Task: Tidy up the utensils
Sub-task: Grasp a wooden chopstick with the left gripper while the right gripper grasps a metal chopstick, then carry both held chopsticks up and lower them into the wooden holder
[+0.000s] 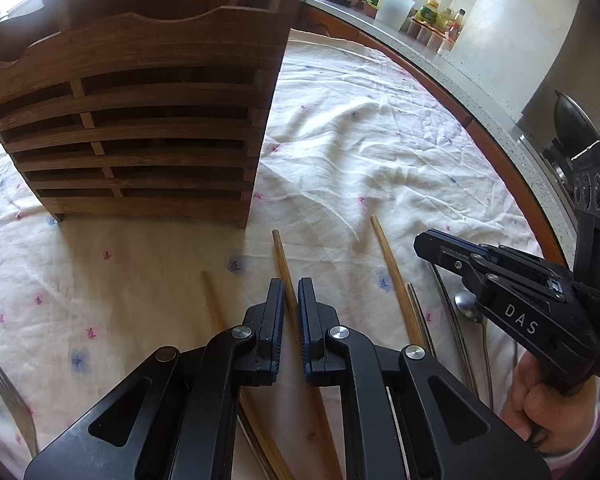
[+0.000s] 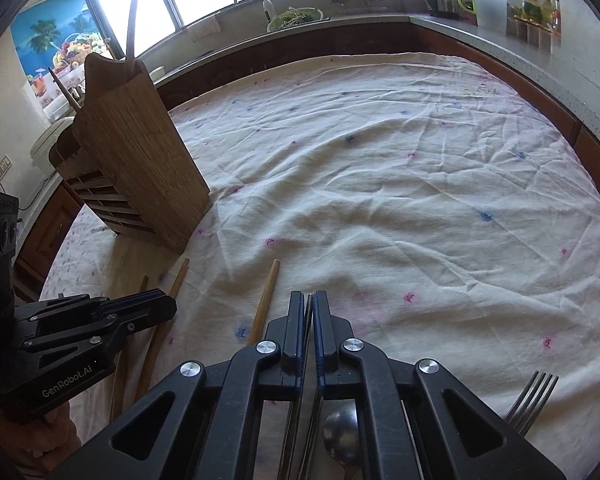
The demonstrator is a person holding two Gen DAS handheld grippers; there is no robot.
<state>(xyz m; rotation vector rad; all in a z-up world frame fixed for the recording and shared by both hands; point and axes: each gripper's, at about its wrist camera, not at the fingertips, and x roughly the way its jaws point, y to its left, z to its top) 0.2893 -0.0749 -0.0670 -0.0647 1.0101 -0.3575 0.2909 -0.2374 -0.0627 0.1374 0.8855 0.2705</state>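
Pinching wooden chopstick [image 1: 281,258] in left gripper [image 1: 290,300], jaws narrowed onto shaft. Right gripper [image 2: 308,312] jaws are closing tight on thin dark metal utensil [image 2: 309,304]; type unclear. Wooden holder [image 1: 140,120] is standing far left on cloth [image 2: 380,160]. You are lifting next: keep both grips firm, raise straight, clear neighbouring chopsticks, tip ends downward before slotting.

Fork [image 1: 10,396] handle cut off; spoon [image 2: 341,432] partly hidden.

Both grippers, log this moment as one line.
left gripper: shut on wooden chopstick | right gripper: shut on dark chopstick | holder: upright
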